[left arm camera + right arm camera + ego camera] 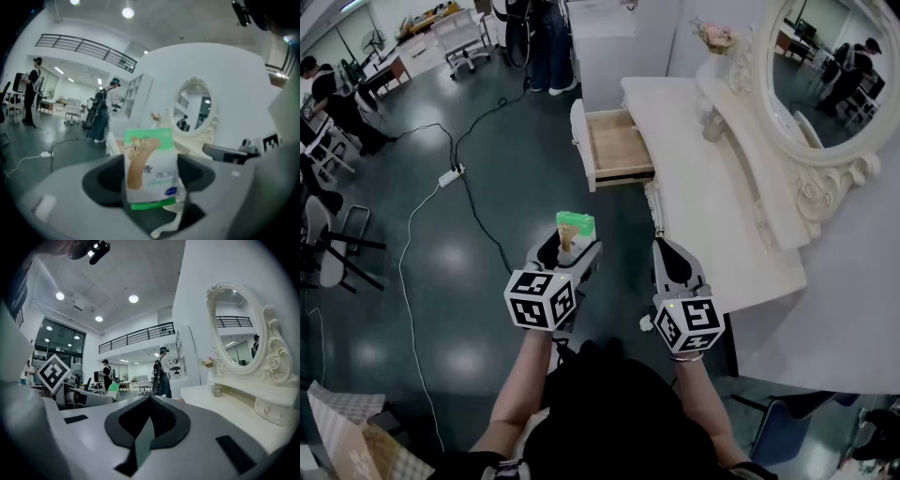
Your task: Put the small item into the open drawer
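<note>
While the small packet (575, 223) is gripped upright in the left tool (570, 244), the open drawer (619, 145) is seen ahead, toward the upper middle of the frame, slightly to the right.

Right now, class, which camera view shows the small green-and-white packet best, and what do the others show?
The left gripper view: the packet stands mid-frame, printed face to the camera, clamped between the left gripper's jaws. The head view shows mostly its green top from above; the right gripper view, just a small green sliver.
</note>
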Demonstrator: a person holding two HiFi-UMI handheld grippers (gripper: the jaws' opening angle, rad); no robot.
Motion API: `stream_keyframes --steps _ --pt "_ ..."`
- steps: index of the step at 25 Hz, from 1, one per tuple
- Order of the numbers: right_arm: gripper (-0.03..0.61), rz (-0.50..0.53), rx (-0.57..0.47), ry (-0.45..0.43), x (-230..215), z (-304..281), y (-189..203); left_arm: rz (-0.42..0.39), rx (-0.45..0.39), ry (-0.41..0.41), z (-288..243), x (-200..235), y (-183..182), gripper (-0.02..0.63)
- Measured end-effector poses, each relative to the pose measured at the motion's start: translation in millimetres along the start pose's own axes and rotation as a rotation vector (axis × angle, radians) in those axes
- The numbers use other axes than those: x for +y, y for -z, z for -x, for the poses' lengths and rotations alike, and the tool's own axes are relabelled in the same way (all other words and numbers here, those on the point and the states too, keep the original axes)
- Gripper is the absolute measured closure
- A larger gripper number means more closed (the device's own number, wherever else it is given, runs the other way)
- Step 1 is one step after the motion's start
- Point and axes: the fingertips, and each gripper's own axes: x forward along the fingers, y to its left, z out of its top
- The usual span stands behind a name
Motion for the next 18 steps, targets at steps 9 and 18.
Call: stream_keyframes --steps 9,18 --pt "0.574 -0.031 -0.018 -0.047 -2 2 1 0.000 0.007 -0.007 -7 -4 2 0.259" --pt "0.574 -0.027 -0.013 -0.043 -10 -2 3 -0.009 0.004 -0.039 -9 -4 4 0.259"
